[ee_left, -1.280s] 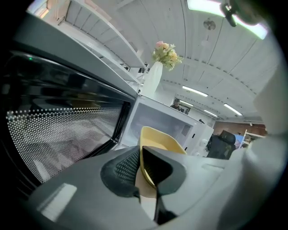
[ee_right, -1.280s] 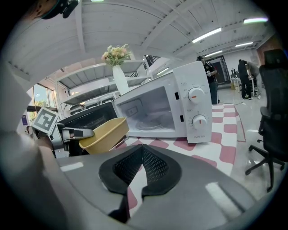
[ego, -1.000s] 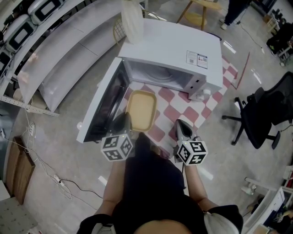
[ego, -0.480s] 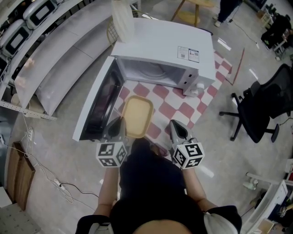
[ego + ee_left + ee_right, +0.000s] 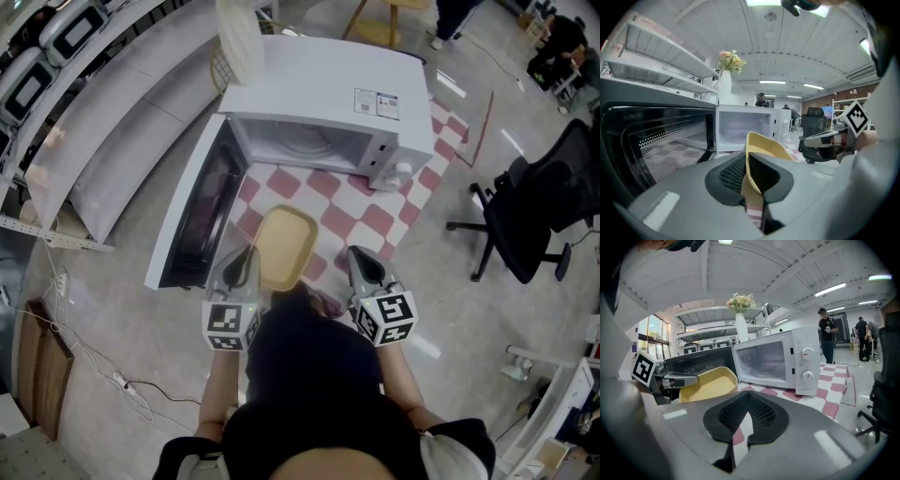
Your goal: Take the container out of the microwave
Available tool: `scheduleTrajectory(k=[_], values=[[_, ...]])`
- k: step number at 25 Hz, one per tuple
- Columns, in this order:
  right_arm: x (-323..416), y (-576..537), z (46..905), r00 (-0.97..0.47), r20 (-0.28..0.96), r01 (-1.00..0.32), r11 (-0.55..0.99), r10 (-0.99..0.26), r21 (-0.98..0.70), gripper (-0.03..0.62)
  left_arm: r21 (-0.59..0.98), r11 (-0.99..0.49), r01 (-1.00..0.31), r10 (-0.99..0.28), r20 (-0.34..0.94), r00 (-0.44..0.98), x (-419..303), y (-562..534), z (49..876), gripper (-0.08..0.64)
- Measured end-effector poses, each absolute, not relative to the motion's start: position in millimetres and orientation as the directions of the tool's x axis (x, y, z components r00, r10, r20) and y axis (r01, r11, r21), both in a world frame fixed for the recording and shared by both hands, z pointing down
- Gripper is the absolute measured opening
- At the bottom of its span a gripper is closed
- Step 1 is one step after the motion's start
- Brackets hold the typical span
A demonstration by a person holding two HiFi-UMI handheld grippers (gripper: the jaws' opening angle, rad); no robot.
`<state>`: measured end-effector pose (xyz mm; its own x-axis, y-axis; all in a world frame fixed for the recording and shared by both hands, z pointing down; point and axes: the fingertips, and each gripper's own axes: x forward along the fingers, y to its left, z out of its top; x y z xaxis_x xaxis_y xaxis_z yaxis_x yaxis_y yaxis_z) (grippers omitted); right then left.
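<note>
Just in front of the open microwave, over the checked cloth on the tabletop, is the yellow container; it is fully outside the cavity, between the swung-out door and the right claw. Its long axis runs away from the person toward the mouth of the oven, the far end a little to the right; it looks tilted, the left side higher, and whether its bottom touches the cloth cannot be told. The left claw is clamped on the rim at the near left corner, the yellow wall pinched between both pads; so the whole container lies ahead and to the right of this claw, held by one edge only. The right claw has its jaws together with nothing between them; it is near the near right corner but apart from it. Judged from this, the taking out is almost finished; the coming move is probably to set the container down on the cloth, and it depends on the left claw alone, since the weight hangs to its right; the free claw is near enough to support that side.
</note>
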<state>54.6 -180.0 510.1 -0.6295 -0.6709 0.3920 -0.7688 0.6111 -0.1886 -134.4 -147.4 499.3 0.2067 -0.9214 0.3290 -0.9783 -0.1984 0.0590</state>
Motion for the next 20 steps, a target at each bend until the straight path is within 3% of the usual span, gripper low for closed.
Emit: scheduleTrajectory(k=[20], values=[[59.7, -172.4, 514.0, -0.623, 0.404, -0.774, 0.604, -0.670, -0.192, 0.000, 0.090, -0.217, -0.972, -0.918, 0.321, 0.234, -134.2, -151.9, 504.9, 0.023]])
